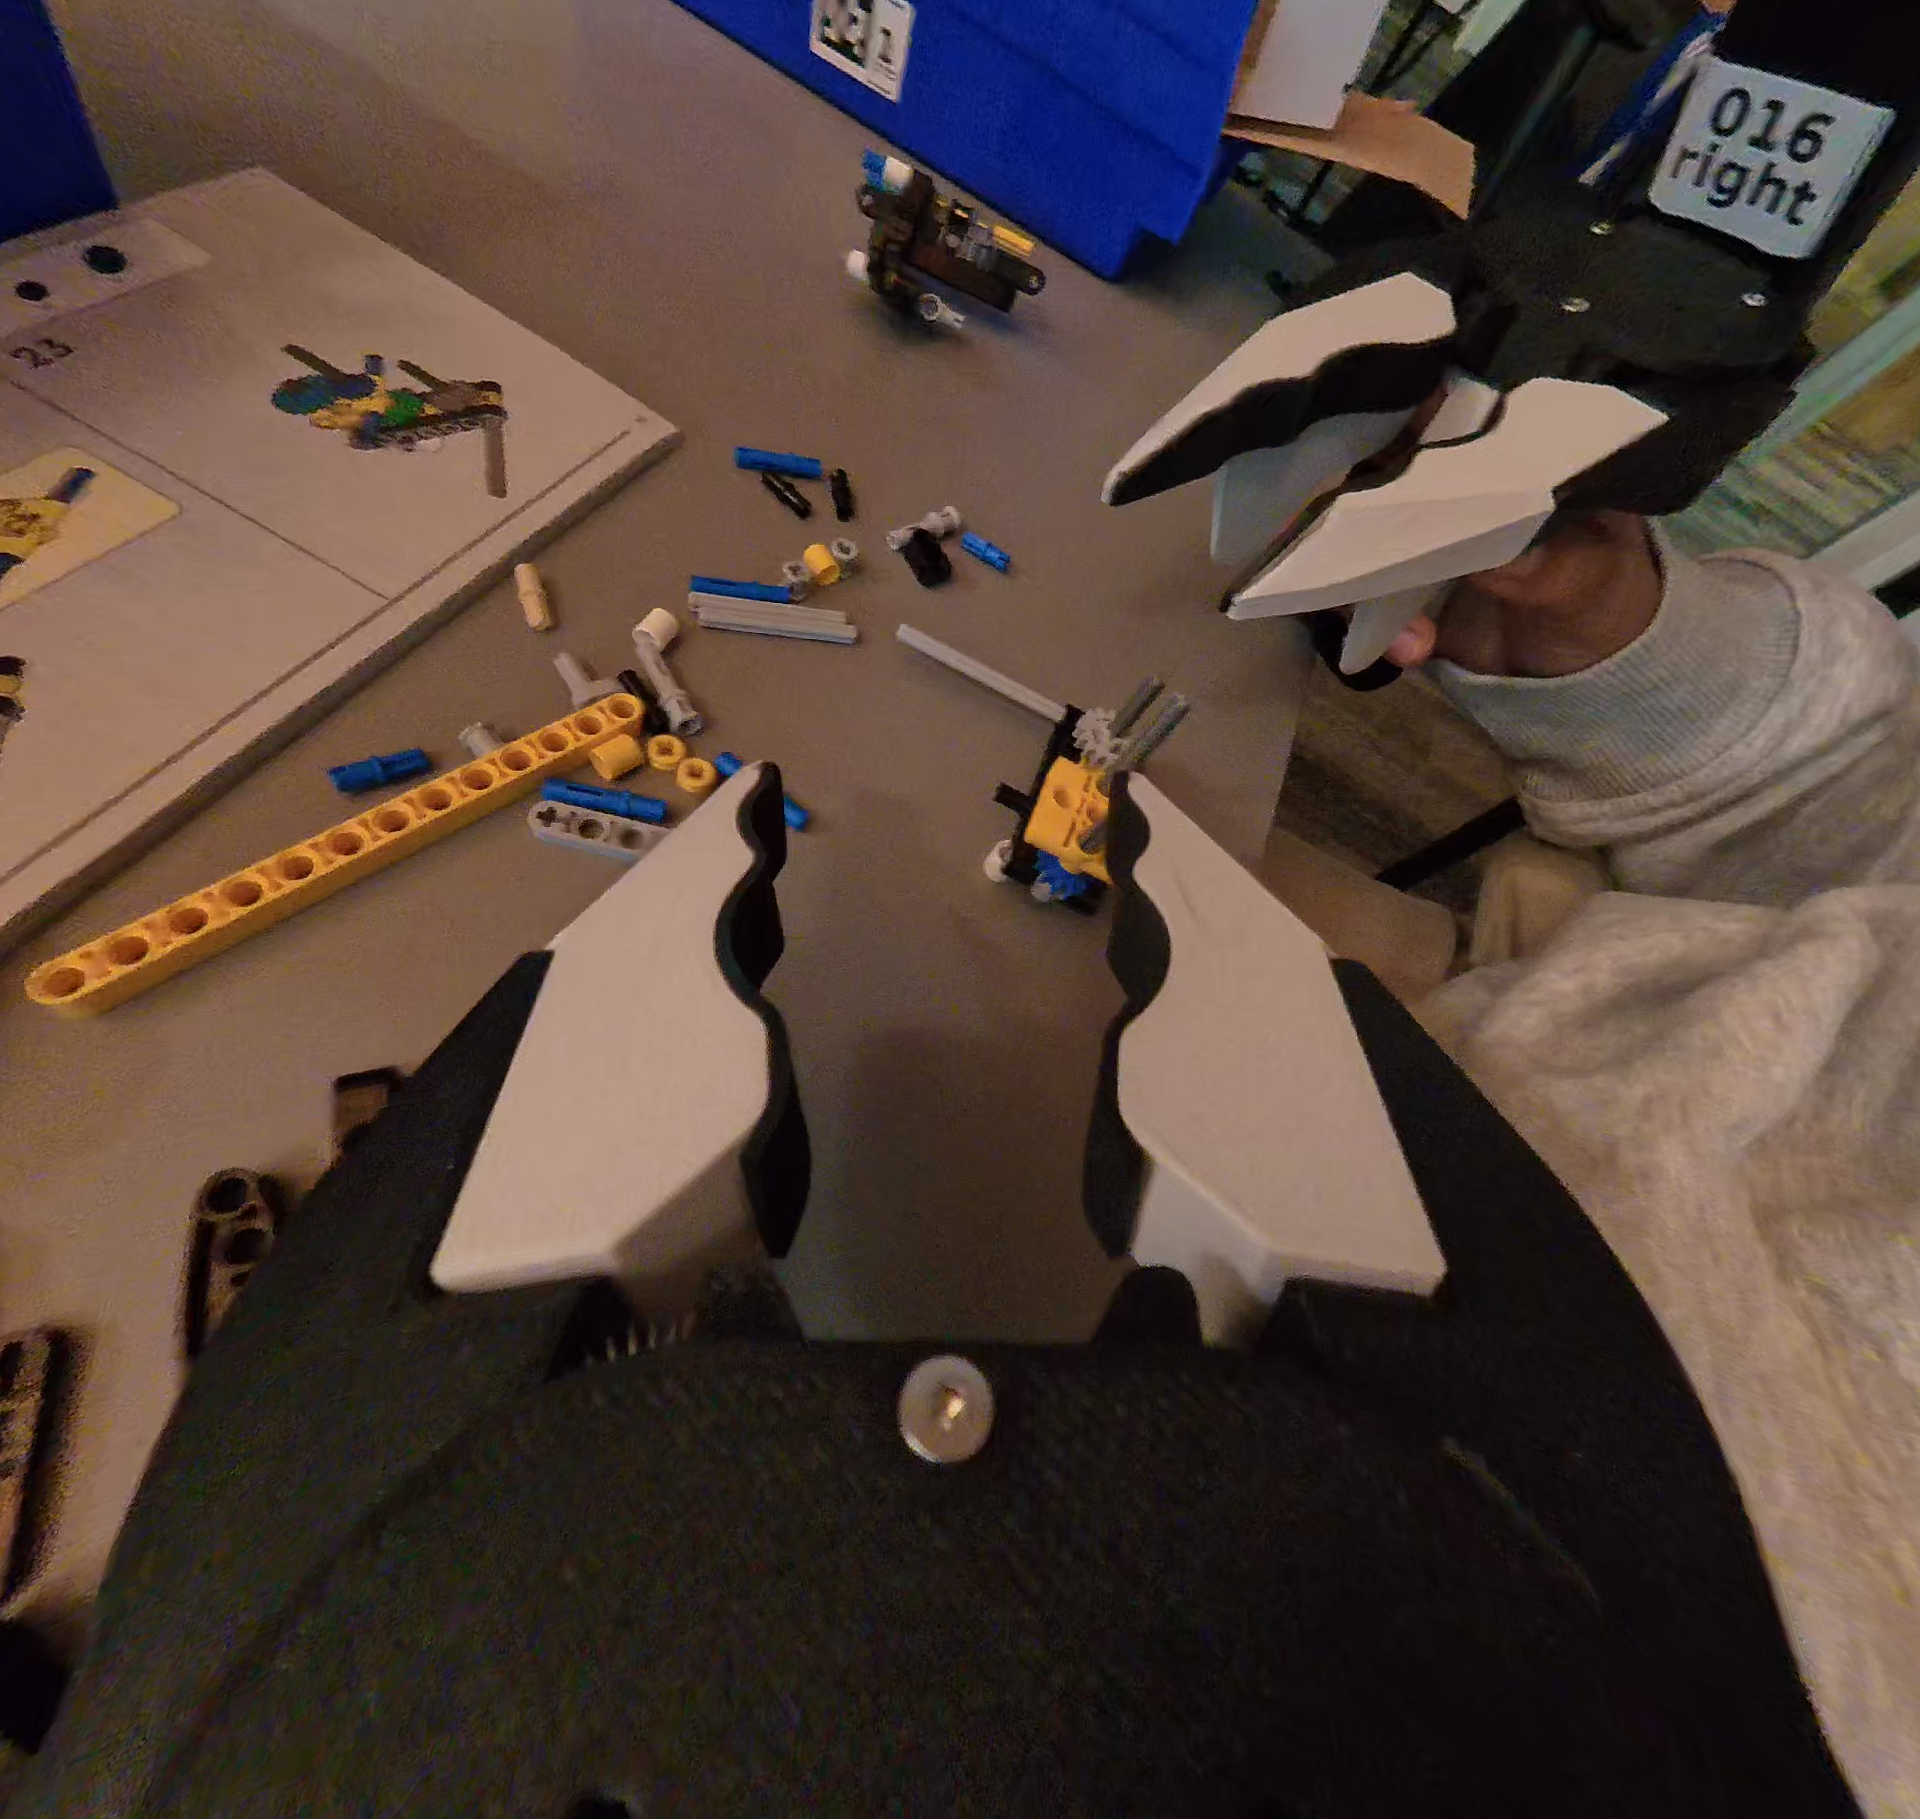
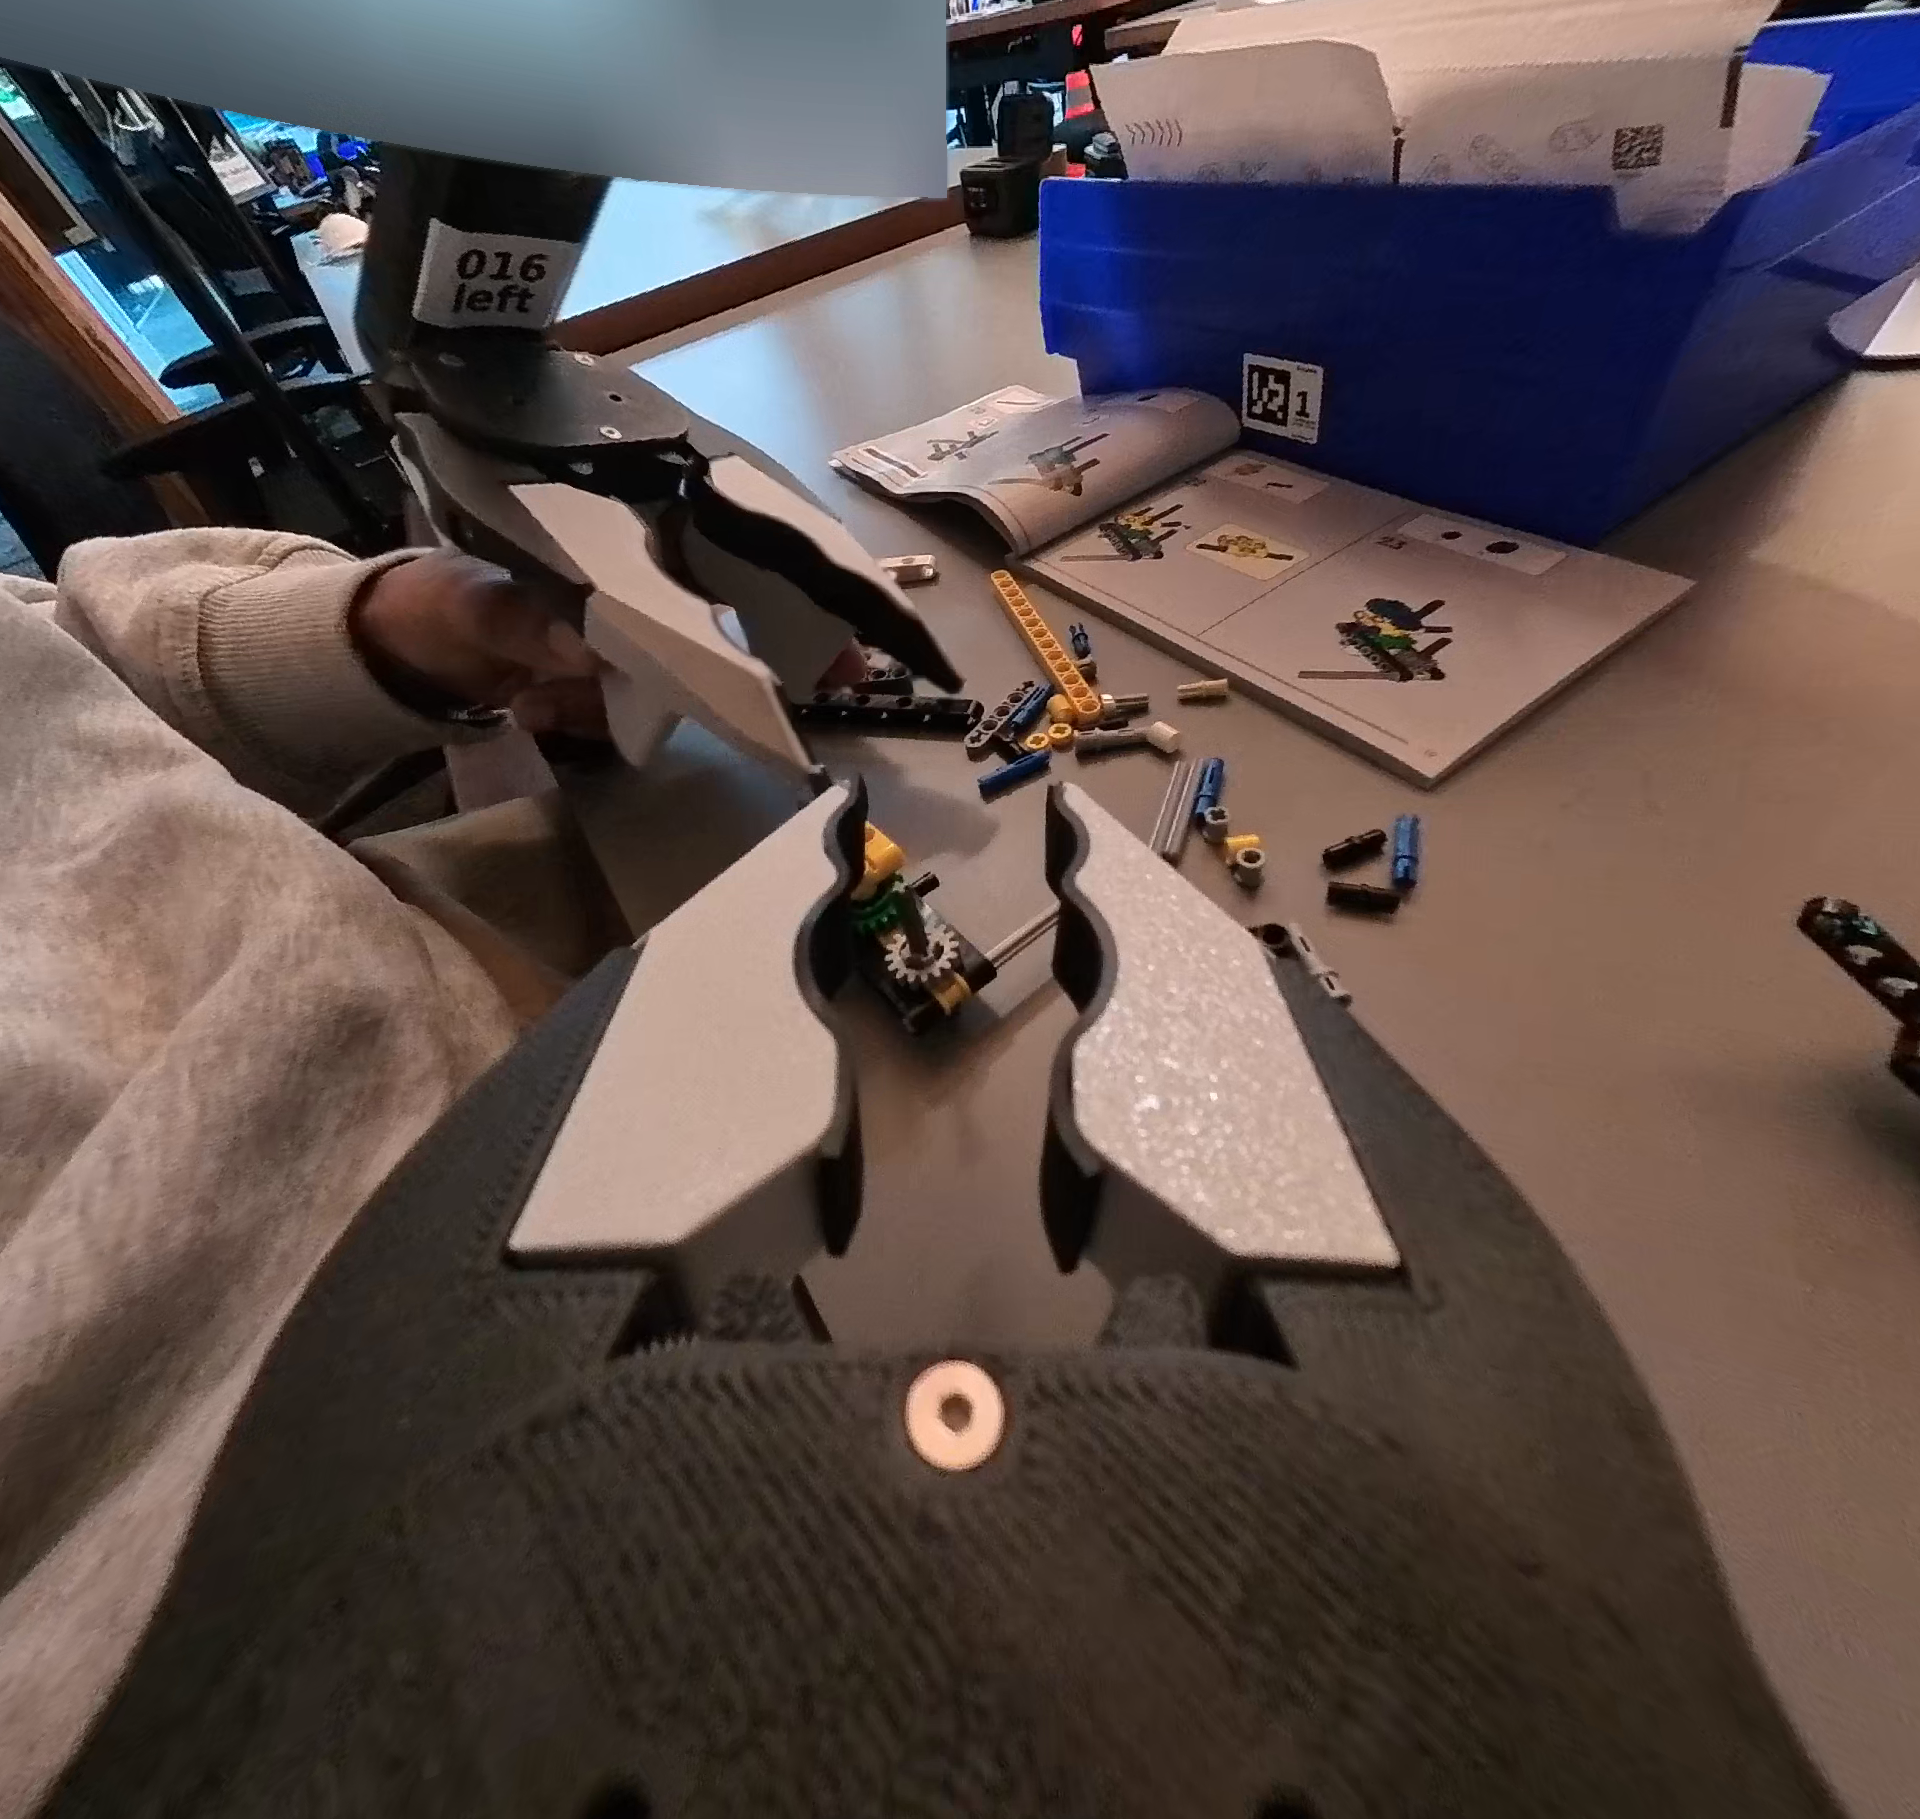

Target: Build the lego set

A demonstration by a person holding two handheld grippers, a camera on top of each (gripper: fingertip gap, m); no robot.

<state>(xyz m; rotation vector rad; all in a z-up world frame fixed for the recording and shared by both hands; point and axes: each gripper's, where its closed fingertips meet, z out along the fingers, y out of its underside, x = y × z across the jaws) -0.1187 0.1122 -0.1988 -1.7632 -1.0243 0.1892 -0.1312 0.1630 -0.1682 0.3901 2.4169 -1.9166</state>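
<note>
A small yellow and black sub-assembly (image 1: 1065, 813) with grey gears and axles lies on the grey table near its front edge. My left gripper (image 1: 945, 793) is open and empty, and its right fingertip (image 1: 1127, 813) is next to the sub-assembly. My right gripper (image 2: 956, 803) is open and empty. The sub-assembly (image 2: 920, 948) shows between its fingers, lower down on the table. In the left wrist view the right gripper (image 1: 1169, 548) hovers above the table edge. A long yellow beam (image 1: 332, 855) lies left of the loose parts.
An open instruction booklet (image 1: 312, 543) lies at the left. A blue bin (image 1: 1018, 55) stands at the back. A second dark sub-assembly (image 1: 940, 242) sits in front of it. Loose pins, bushes and grey axles (image 1: 774, 616) are scattered mid-table. Black beams (image 1: 229, 1239) lie near left.
</note>
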